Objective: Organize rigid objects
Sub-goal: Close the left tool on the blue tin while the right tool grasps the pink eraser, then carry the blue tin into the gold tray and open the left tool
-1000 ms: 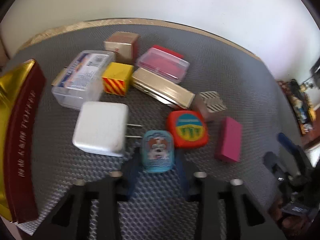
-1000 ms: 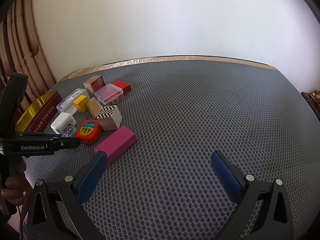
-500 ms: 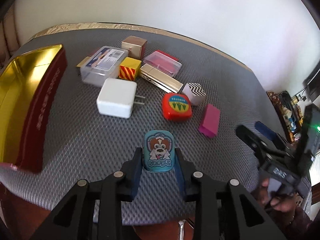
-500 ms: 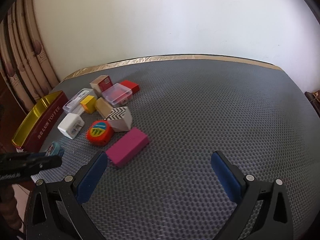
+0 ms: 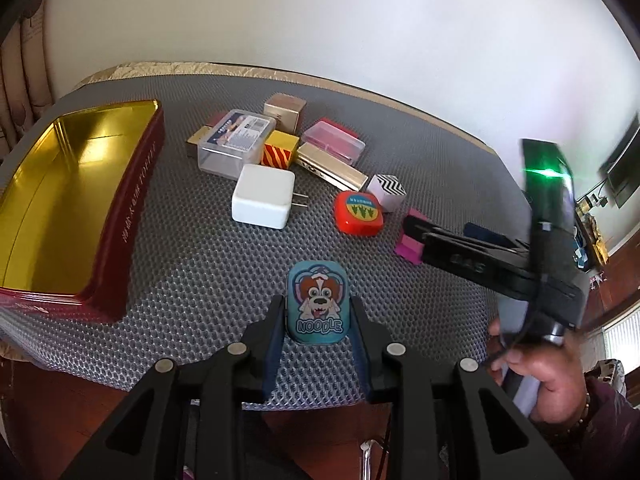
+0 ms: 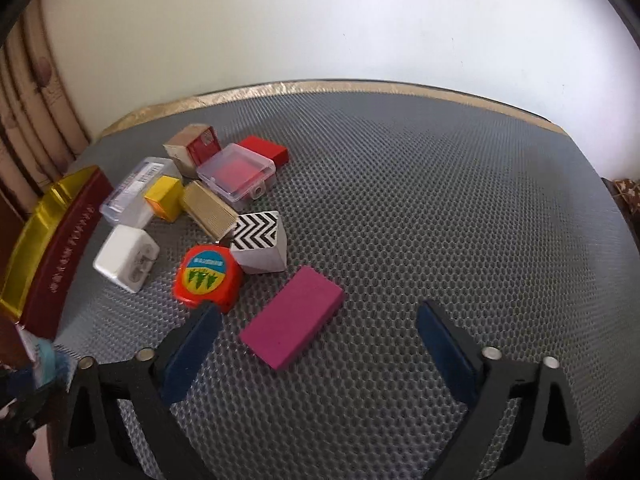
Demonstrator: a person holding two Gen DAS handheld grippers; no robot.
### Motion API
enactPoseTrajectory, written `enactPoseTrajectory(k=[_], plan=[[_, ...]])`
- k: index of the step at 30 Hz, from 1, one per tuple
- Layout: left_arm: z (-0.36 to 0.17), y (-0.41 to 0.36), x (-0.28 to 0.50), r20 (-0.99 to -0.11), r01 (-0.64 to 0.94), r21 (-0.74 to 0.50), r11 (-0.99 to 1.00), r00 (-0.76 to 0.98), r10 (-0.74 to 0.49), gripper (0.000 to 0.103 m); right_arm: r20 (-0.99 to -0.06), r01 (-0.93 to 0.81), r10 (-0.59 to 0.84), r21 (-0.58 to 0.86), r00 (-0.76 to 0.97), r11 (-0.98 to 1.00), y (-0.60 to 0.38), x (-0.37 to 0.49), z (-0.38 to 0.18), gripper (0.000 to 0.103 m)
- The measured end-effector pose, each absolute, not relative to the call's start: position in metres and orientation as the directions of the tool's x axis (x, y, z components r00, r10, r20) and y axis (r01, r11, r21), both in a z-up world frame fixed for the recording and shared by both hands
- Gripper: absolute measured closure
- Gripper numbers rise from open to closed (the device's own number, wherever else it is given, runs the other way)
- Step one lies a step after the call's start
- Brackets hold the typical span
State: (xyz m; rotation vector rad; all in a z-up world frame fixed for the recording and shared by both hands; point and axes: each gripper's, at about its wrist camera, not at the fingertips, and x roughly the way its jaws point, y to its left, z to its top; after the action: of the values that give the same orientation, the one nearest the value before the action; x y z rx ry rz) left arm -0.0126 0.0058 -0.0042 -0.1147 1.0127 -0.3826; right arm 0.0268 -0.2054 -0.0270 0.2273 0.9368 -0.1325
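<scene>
1. While the left gripper (image 5: 318,312) clamped the blue dog tin (image 5: 318,304) above the desk's (image 5: 192,264) near edge, the right gripper (image 6: 320,338) stood wide, its jaws just narrowing, nothing pressed.
2. The pink block (image 6: 293,322) lay between the right gripper's fingers, untouched.
3. Beyond sat the red tape measure (image 6: 208,274), zigzag box (image 6: 260,246) and white charger (image 6: 126,258).
4. The gold tray (image 5: 60,204) lay left of the pile.

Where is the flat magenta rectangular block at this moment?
In the right wrist view the flat magenta rectangular block lies on the grey honeycomb mat, just right of the red-orange rounded tape measure and below the zigzag-patterned box.
</scene>
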Motion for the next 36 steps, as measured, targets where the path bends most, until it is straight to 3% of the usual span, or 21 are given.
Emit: enactPoseTrajectory(k=[2, 5, 7, 9, 10, 15, 22, 36], plan=[[-0.002, 0.007, -0.013, -0.800, 0.263, -0.273, 0.925, 0.472, -0.370, 0.072, -0.832, 0.226, -0.002, 0.148, 0.554, 0.963, -0.204, 0.034, -0.034, 0.023], [0.001, 0.009, -0.014, -0.797, 0.262, -0.274, 0.925, 0.476, -0.371, 0.072, -0.853, 0.228, -0.003, 0.136, 0.523, 0.964, -0.199, 0.043, -0.045, 0.027], [0.005, 0.012, -0.014, -0.791, 0.262, -0.280, 0.924, 0.482, -0.376, 0.072, -0.847, 0.211, -0.026, 0.102, 0.532, 0.972, -0.194, 0.042, -0.046, 0.035], [0.013, 0.017, -0.014, -0.784, 0.260, -0.278, 0.925, 0.495, -0.375, 0.072, -0.831, 0.188, -0.013, 0.110, 0.556, 0.976, -0.197, 0.038, -0.045, 0.057], [0.018, 0.020, -0.014, -0.779, 0.257, -0.281, 0.925, 0.502, -0.376, 0.072, -0.829, 0.180, -0.005, 0.115, 0.559, 0.977, -0.200, 0.037, -0.045, 0.074], [0.052, 0.050, -0.001, -0.763, 0.206, -0.269, 0.941, 0.551, -0.339, 0.072, -0.822, 0.126, 0.072, 0.172, 0.565, 0.977, -0.221, 0.032, -0.049, 0.076], [0.077, 0.110, 0.060, -0.782, 0.101, -0.089, 0.991, 0.609, -0.132, 0.072, -0.809, 0.113, 0.112, 0.215, 0.577, 0.970, -0.232, 0.021, -0.053, 0.076], [0.003, 0.166, 0.194, -0.882, 0.056, 0.046, 0.997, 0.470, 0.014, 0.072, -0.816, 0.102, 0.131, 0.226, 0.562, 0.969, -0.237, 0.017, -0.045, 0.076]])
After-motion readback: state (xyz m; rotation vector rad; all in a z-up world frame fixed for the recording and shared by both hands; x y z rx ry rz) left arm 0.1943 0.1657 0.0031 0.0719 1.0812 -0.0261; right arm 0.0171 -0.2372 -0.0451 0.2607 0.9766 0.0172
